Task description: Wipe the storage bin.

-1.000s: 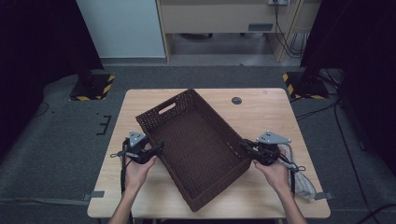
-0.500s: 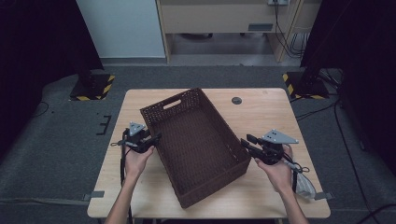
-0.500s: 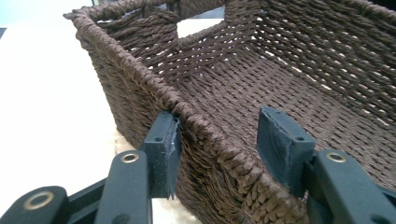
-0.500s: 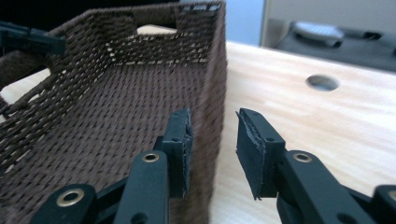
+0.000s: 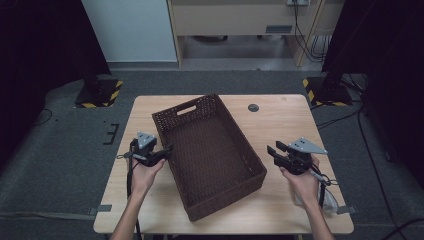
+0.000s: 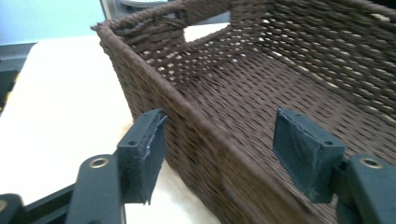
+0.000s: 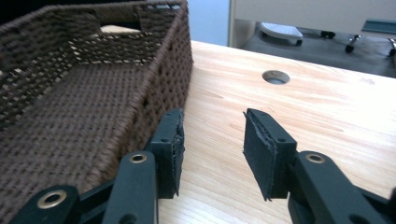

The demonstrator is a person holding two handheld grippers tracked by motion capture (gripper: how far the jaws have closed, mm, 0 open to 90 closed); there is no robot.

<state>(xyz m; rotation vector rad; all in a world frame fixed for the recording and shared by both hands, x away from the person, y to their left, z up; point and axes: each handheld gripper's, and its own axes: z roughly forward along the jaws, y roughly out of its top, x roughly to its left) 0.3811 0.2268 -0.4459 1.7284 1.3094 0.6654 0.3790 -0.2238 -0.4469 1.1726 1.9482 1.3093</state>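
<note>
basket: woven, stiff, light; grip by rim
left tool: wide, straddling rim, no pinch
right tool: opening, empty, beside wall

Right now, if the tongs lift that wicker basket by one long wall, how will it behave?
The wicker basket is open-weave and empty, so probably light. Held by one wall, it would likely tilt and the rim flex somewhat. The flat base should slide on the table, not roll.

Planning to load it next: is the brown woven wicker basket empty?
Empty: the brown woven wicker basket shows only bare weave across its floor in every view.
</note>
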